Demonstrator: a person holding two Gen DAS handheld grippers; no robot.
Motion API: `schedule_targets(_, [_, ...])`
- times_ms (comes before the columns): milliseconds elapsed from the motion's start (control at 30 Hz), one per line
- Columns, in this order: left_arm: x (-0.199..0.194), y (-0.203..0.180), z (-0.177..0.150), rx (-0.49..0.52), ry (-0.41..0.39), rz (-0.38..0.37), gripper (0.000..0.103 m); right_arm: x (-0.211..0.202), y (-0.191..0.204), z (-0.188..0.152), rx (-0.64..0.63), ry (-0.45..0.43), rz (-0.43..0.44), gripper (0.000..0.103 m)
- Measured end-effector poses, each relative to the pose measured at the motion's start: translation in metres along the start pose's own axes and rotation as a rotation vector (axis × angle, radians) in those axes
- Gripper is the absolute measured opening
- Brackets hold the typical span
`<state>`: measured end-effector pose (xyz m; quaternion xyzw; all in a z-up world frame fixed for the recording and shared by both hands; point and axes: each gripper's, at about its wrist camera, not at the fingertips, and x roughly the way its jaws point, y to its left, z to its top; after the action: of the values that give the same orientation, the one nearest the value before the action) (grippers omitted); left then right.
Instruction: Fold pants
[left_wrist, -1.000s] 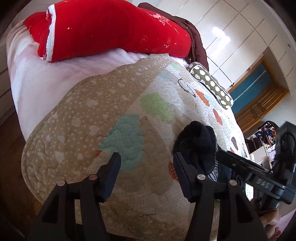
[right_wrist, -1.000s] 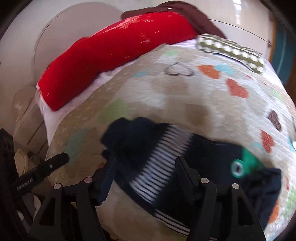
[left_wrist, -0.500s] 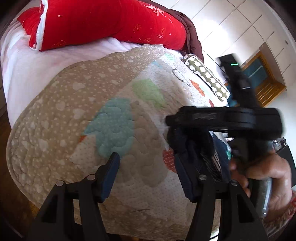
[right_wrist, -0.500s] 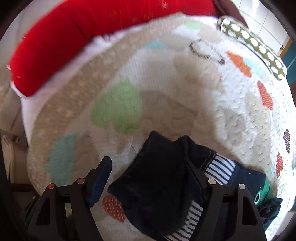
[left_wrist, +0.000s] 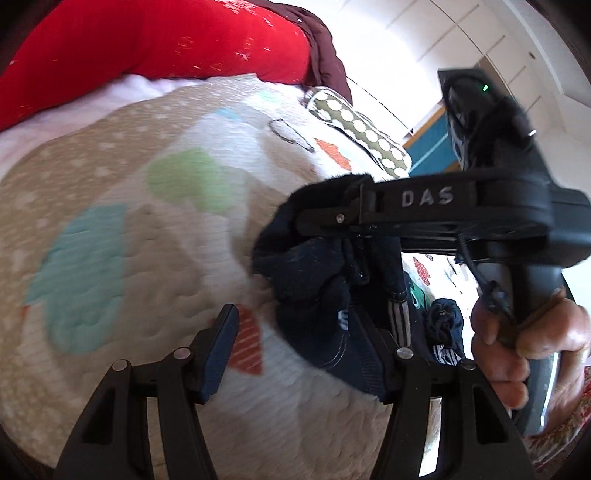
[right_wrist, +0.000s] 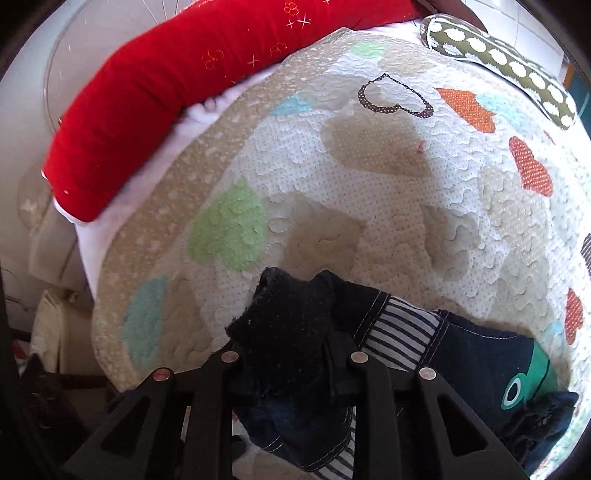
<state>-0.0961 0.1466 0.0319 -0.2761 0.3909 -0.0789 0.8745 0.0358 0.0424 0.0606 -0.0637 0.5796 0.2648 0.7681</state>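
Pants (right_wrist: 295, 332): dark navy cloth w/ fuzzy matt nap, pale stitching, striped knit trim. Quilt (right_wrist: 388, 206): stitched cotton, puffy, matt, w/ appliqué hearts. Red pillow (right_wrist: 177, 85): soft plush cloth. Right gripper (left_wrist: 354, 221) and left gripper (left_wrist: 299, 354): matt black plastic, shiny metal rivets. Cabinets (left_wrist: 480, 37): glossy white panels. Dotted cushion (left_wrist: 358, 129): woven cloth.

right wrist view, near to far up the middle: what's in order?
right gripper shut on dark pants → quilt with green heart patch → red pillow
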Motion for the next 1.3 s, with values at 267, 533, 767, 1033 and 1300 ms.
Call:
schedule_targets(267, [0.016, -0.047, 0.003, 0.12, 0.048, 0.008, 0.005, -0.022, -0.017, -0.012, 0.035, -0.074, 0.069, 0.025])
schedule_targets(533, [0.02, -0.128, -0.012, 0.285, 0.06, -0.009, 0.005, -0.076, -0.08, -0.052, 0.146, -0.219, 0.164, 0.025])
schedule_targets(767, [0.058, -0.181, -0.031, 0.372, 0.154, -0.044, 0.005, -0.108, -0.16, -0.103, 0.304, -0.32, 0.217, 0.026])
schedule_targets(1033, [0.064, -0.209, -0.062, 0.446, 0.239, -0.063, 0.009, -0.106, -0.236, -0.166, 0.487, -0.357, 0.167, 0.029])
schedule_targets(1300, [0.025, -0.183, -0.05, 0.364, 0.163, -0.023, 0.032, -0.145, -0.243, -0.199, 0.507, -0.501, 0.088, 0.03])
